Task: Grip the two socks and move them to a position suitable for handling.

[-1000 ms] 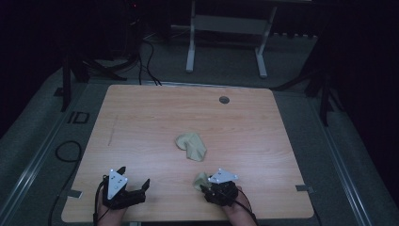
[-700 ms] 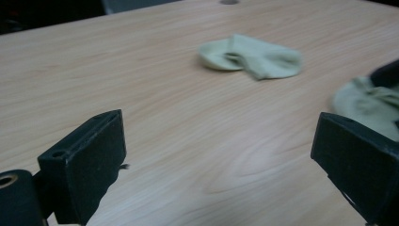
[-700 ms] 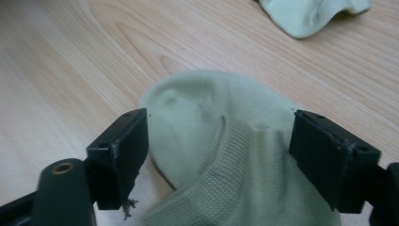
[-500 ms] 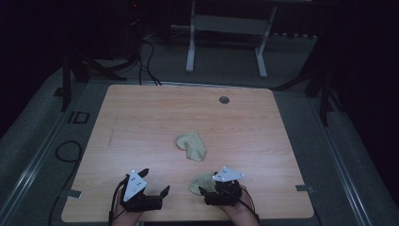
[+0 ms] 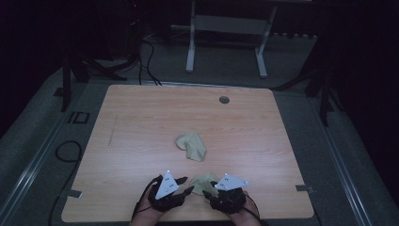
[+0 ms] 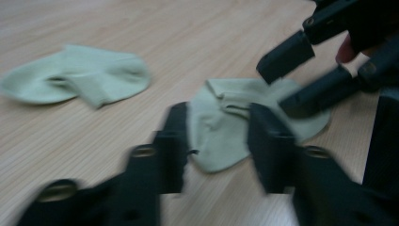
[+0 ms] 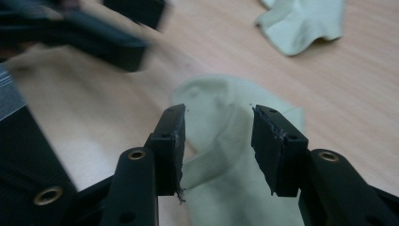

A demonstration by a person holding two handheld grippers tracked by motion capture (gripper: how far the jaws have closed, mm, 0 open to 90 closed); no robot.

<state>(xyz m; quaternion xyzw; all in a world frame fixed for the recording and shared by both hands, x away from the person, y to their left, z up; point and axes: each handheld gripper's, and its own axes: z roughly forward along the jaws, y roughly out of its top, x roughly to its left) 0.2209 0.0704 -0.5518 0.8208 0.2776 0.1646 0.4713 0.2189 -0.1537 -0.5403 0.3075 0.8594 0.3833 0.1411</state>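
The near sock point(image 5: 203, 182) lies flat at my edge of the table point(image 5: 141, 122), between my two grippers. My left gripper point(image 6: 214, 141) has just been closing; its jaws stand apart over the sock's rounded end, with pale fabric showing in the gap, and I see no pinch. My right gripper point(image 7: 217, 141) has also been closing; its jaws stand apart above the ribbed cuff, not pressing it. The other sock point(image 5: 191, 146) sits farther out, near the table's middle.
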